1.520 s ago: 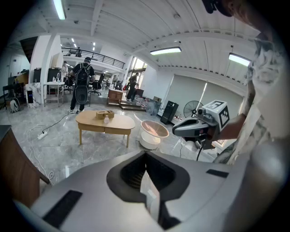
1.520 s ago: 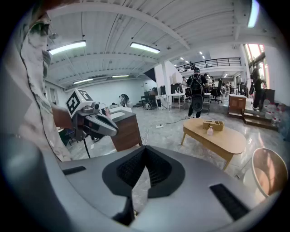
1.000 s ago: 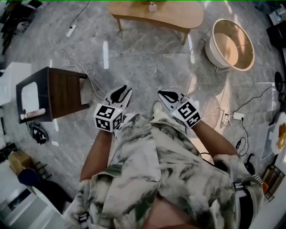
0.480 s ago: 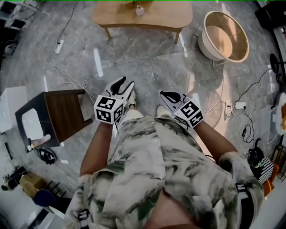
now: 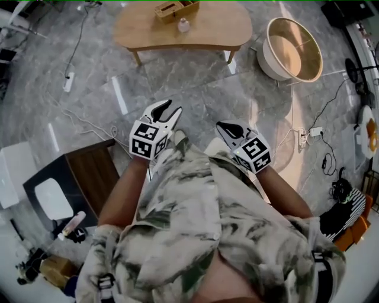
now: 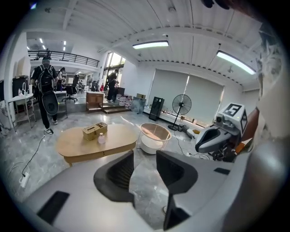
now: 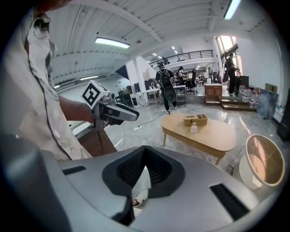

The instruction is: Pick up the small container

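The left gripper (image 5: 167, 108) hung with its jaws apart and empty. The small container (image 5: 183, 25) stood well ahead on the wooden table (image 5: 220, 26) — just beside a box (image 5: 170, 9). The right gripper (image 5: 224, 126) was closed, holding nothing.

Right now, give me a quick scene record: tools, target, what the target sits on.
target: small pale bottle-like container, untouched
support: oval light wooden table, well ahead of both tools
beside target: wooden compartment box
left tool: open, nothing between the jaws
right tool: shut, empty
also: round beige tub on the floor, right of the table
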`<action>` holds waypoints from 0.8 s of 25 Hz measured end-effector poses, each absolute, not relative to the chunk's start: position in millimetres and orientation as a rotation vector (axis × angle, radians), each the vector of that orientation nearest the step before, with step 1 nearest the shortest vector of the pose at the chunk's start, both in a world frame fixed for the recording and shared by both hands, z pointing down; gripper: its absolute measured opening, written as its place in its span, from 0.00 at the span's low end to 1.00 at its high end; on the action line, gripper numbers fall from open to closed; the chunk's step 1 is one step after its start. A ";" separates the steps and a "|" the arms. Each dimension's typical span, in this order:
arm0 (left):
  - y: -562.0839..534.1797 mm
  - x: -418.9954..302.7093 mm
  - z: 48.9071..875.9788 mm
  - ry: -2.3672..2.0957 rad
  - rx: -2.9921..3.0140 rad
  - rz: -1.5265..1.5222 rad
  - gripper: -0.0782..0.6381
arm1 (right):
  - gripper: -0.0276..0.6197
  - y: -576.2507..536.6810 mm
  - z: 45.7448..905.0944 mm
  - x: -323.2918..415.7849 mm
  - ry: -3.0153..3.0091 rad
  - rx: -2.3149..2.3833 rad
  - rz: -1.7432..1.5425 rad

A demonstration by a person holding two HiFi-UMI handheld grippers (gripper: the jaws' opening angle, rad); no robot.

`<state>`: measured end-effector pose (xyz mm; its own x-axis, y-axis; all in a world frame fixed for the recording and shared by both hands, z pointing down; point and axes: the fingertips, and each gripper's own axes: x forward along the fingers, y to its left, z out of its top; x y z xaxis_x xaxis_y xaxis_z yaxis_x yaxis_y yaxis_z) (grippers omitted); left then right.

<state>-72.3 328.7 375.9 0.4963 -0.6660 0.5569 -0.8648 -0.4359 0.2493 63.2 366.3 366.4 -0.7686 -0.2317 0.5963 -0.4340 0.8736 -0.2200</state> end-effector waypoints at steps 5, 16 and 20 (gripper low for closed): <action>300.2 -100.2 384.8 -1.212 2.279 0.528 0.34 | 0.08 358.1 366.0 40.3 -2.431 0.572 0.500; 222.6 -72.4 393.0 -1.203 2.268 0.543 0.34 | 0.08 293.1 354.3 81.2 -2.437 0.661 0.559; 187.7 -57.8 398.7 -1.225 2.247 0.581 0.34 | 0.08 258.5 361.0 98.2 -2.450 0.632 0.561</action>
